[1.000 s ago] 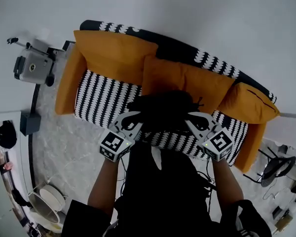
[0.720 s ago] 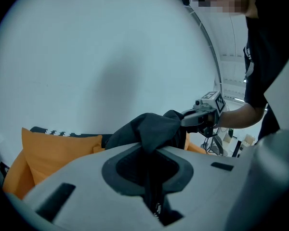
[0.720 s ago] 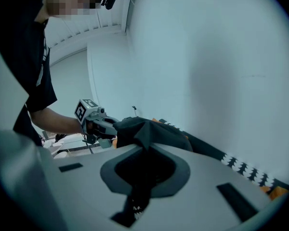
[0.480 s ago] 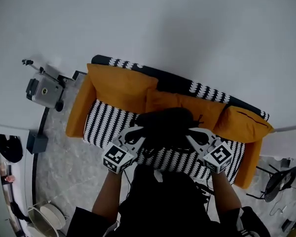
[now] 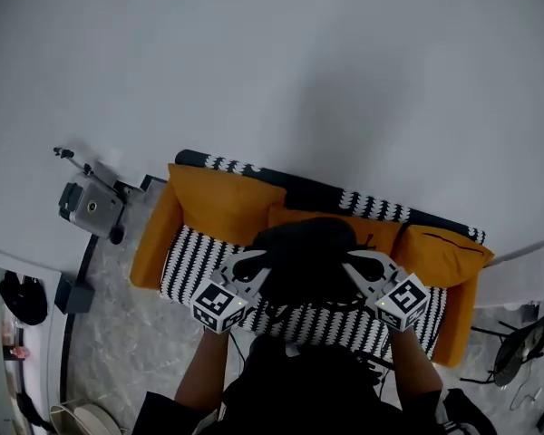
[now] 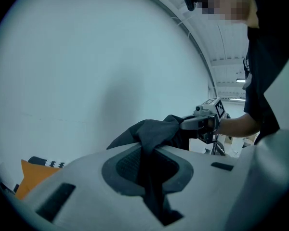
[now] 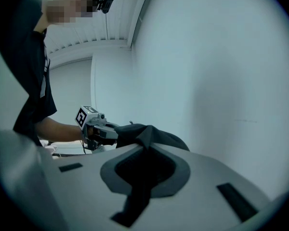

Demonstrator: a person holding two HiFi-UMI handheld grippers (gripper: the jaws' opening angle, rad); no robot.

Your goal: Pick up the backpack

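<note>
The black backpack hangs in the air in front of the sofa, held between both grippers. My left gripper is shut on a fold of its fabric at the left side. My right gripper is shut on its right side. In the left gripper view the dark fabric runs down between the jaws of the left gripper, and the right gripper shows beyond it. The right gripper view shows the backpack pinched in the right gripper, with the left gripper across from it. The pack's underside is hidden.
A sofa with a black-and-white striped seat and orange cushions stands against the white wall below the pack. A camera on a tripod is at the left. A chair stands at the right and a fan at the lower left.
Both grippers have risen together with the backpack in them. The sofa now looks smaller and farther below, and the pack has come up off the seat.
</note>
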